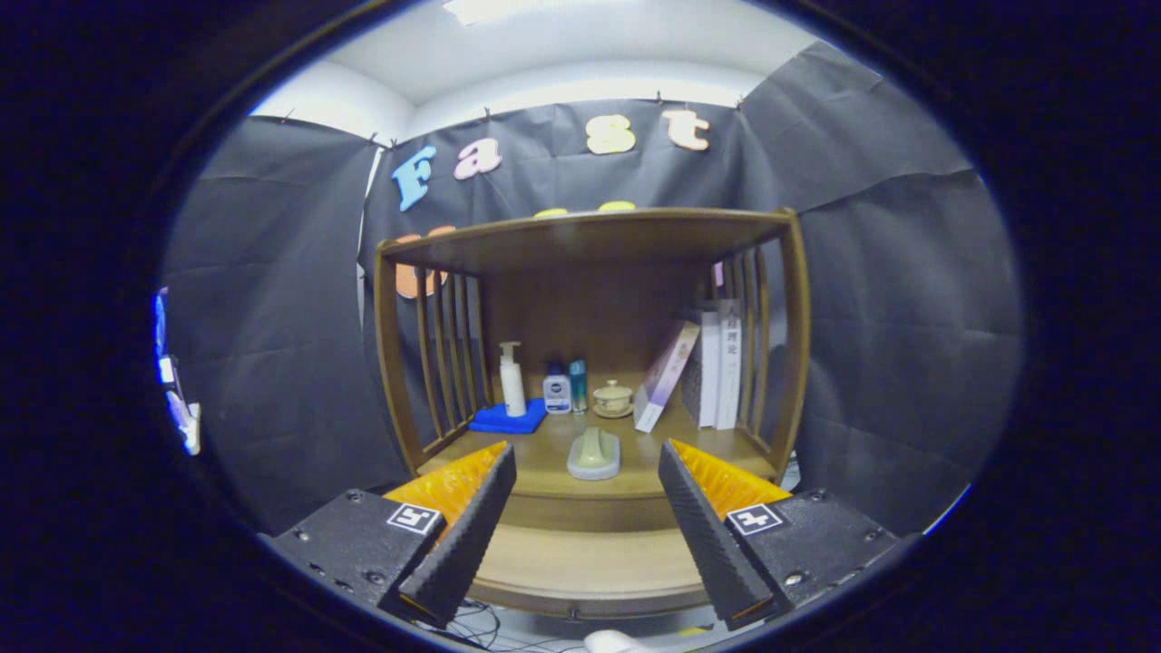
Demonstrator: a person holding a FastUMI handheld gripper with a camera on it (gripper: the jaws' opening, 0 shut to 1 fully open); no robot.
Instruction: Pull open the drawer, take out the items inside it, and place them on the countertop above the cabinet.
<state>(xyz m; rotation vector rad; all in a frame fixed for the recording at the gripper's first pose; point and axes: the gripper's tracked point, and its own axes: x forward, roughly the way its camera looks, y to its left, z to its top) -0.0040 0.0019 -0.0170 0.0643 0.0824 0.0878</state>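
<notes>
Jaws (pixel 588 485) wide open, nothing btwn them, held a bit back from a wooden cabinet (pixel 796 345) w/ slatted sides and a flat top board. Black ribbed fingers (pixel 467 531) w/ orange backs frame the front edge of the counter (pixel 544 453).

On the counter, just ahead of the jaws and roughly centred btwn the fingers: a pale grey-green soap dish (pixel 594 453) w/ a rounded lump on it, near the front edge. Further back, left to right: white pump bottle (pixel 512 379) standing upright on a blue cloth (pixel 508 419); a small white bottle w/ blue cap (pixel 557 390) just beside it; a slim teal bottle (pixel 578 384) touching or nearly touching that one, can't tell which; a small lidded cup (pixel 613 399) on a saucer. Right side: a book (pixel 667 374) leaning tilted against upright books (pixel 721 363) next to the right slats.

Below the counter's front lip a lighter curved wooden panel (pixel 590 558) sits btwn the fingers – prob the drawer front, closed; can't tell for sure, no handle visible. Cables (pixel 485 626) on the floor under it.
</notes>
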